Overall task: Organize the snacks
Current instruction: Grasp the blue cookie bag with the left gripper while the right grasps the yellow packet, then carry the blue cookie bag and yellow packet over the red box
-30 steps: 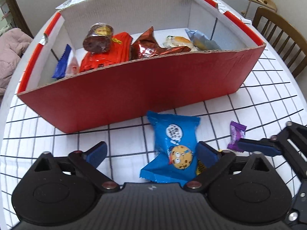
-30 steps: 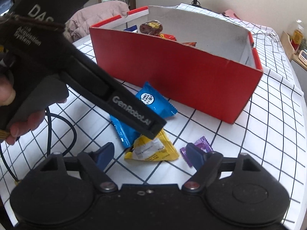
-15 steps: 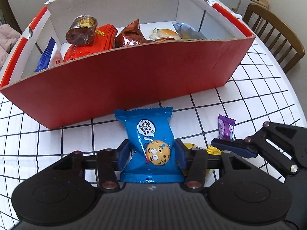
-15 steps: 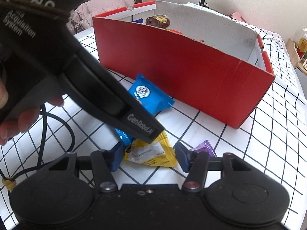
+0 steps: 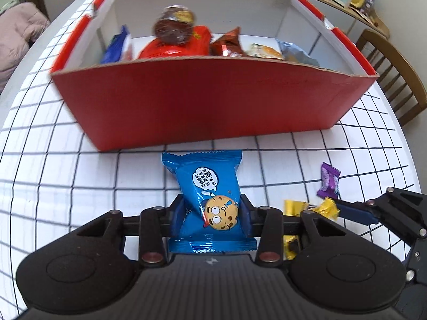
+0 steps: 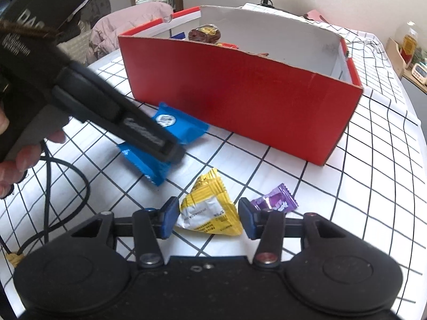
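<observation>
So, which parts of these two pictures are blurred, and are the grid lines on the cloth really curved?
Left wrist view: the round chocolate snack in the red box is smeared, while the blue cookie packet is sharp. Right wrist view: the left gripper is blurred, the yellow packet crisp. In both, the lens bends the tablecloth grid near the edges.
</observation>
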Motion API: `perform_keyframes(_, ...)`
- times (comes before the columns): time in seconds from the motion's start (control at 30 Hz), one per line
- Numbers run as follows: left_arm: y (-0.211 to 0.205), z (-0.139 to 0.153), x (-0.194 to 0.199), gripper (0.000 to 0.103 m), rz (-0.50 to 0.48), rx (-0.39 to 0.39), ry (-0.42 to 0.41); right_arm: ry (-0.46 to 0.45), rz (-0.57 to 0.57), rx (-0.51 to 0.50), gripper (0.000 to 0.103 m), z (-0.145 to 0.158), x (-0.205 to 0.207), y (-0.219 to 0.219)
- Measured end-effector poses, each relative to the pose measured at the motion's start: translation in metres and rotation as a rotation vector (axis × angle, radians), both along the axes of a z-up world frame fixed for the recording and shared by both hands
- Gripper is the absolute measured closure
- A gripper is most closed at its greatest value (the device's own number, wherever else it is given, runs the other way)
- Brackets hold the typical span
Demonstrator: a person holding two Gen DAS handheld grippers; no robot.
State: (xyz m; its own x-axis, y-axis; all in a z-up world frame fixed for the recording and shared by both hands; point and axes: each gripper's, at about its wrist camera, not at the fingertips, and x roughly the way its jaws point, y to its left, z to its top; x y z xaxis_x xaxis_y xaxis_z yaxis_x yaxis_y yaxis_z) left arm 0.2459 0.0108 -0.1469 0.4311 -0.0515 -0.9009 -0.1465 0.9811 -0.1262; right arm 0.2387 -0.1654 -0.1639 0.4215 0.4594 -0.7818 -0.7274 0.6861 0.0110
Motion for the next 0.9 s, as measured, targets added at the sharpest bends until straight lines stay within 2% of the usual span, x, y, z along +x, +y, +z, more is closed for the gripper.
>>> perform_keyframes(0.53, 0.036, 0.023, -0.054, 0.062, 0.119, -0.078, -0.057, 0.051, -0.105, 0.074, 0.062, 0.005, -0.01, -0.019)
perform_keyframes(0.9, 0.056, 0.038, -0.093, 0.062, 0.197, -0.105, -0.089, 0.078, -0.17, 0.165, 0.063, 0.019, -0.023, -0.033)
